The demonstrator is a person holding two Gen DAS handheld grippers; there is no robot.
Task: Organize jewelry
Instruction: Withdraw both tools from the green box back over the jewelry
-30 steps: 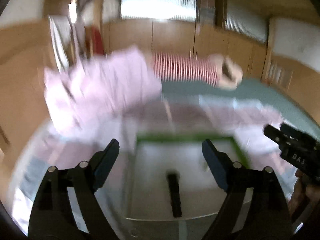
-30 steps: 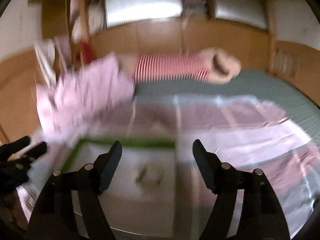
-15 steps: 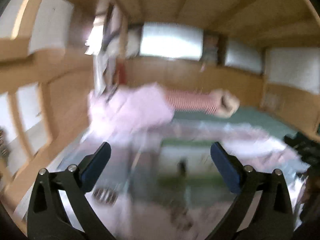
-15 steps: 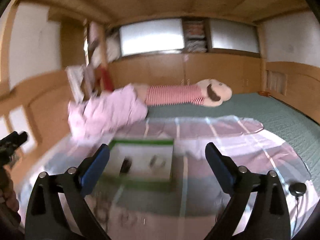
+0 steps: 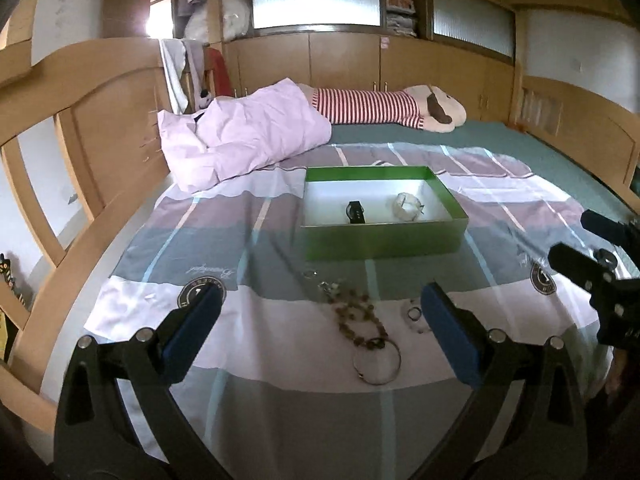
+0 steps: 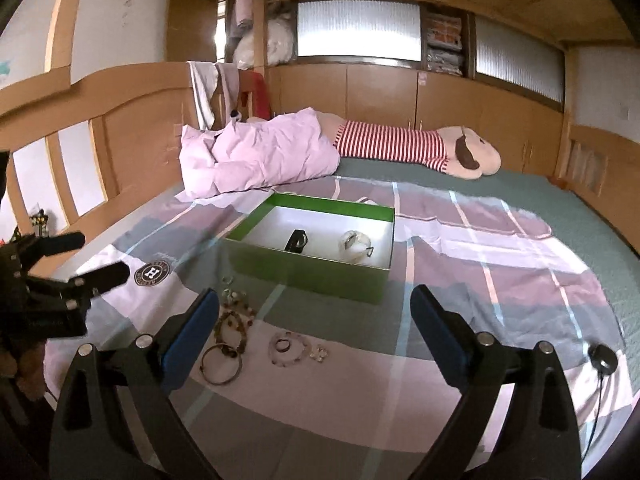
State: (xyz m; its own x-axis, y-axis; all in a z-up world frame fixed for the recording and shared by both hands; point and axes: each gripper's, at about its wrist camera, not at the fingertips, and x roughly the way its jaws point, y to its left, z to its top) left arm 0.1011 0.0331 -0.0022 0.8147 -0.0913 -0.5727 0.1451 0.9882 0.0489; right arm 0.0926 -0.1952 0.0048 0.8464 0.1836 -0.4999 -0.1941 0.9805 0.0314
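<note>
A green box [image 5: 384,240] [image 6: 304,270] stands open on the bed. Inside lie a black watch [image 5: 355,212] [image 6: 296,240] and a white bracelet [image 5: 408,207] [image 6: 354,245]. In front of the box loose jewelry lies on the sheet: a beaded necklace [image 5: 356,316] [image 6: 232,322], a metal bangle [image 5: 377,362] [image 6: 221,364], small rings [image 5: 414,314] and a clear bead bracelet [image 6: 286,348]. My left gripper [image 5: 320,332] is open and empty, held above the necklace. My right gripper [image 6: 316,328] is open and empty, held above the bead bracelet.
A checked sheet [image 5: 248,240] covers the bed. A pink quilt [image 5: 240,140] and a striped plush toy [image 5: 384,108] lie at the back. A wooden bed rail [image 5: 80,128] runs along the left. A small black disc on a cord [image 6: 602,357] lies at the right.
Both grippers have pulled back from over the green box, and now hover over the loose jewelry. Both stay open and empty.
</note>
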